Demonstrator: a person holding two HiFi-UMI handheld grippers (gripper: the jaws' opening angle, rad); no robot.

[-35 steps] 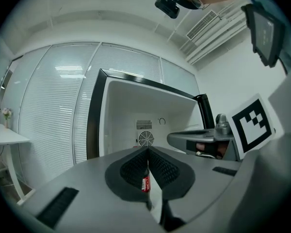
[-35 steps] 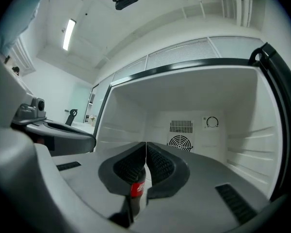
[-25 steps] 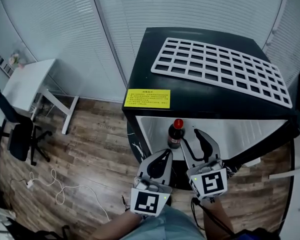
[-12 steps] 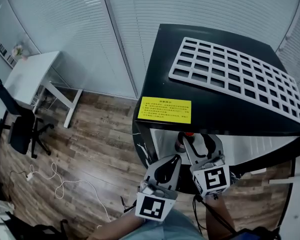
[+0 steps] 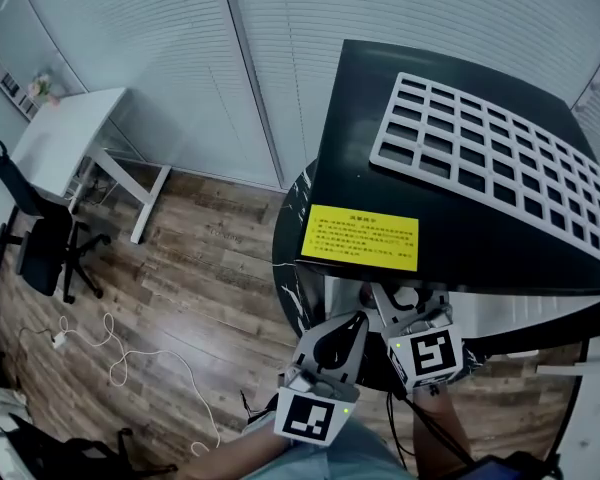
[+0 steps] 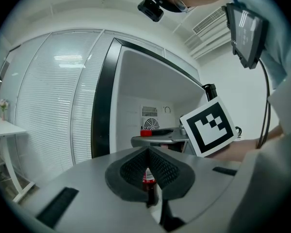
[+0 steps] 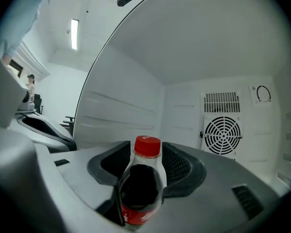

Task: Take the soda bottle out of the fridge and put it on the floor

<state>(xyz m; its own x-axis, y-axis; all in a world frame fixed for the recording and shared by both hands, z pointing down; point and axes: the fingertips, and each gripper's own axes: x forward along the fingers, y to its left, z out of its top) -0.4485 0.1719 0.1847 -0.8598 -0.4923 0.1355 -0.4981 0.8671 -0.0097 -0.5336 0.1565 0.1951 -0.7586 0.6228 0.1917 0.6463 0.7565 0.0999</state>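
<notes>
**Inside the fridge (image 5: 480, 233), the soda bottle (image 7: 139, 188) stands between spread fingers**

In the head view, the black fridge carries a white grid rack (image 5: 490, 158) on its top and a yellow label (image 5: 360, 238) at its front edge. Just under that edge the right gripper (image 5: 408, 300) reaches into the fridge opening. The left gripper (image 5: 355, 320) hangs just outside the fridge, close beside the right one. Well to the left of the fridge, a white desk (image 5: 65, 148) and a black office chair (image 5: 35, 253) stand on the wood floor (image 5: 200, 298).

In the left gripper view, this gripper's fingers are drawn together and clamp nothing. Through the thin slit under their meeting point, the bottle's dark body and red label show inside the fridge.

In the right gripper view, the fingers stand wide apart, with the bottle upright between them, its red cap level with their tips. The pads do not visibly press on it. Behind the bottle, a round fan grille (image 7: 223, 135) sits in the fridge's white back wall.
</notes>
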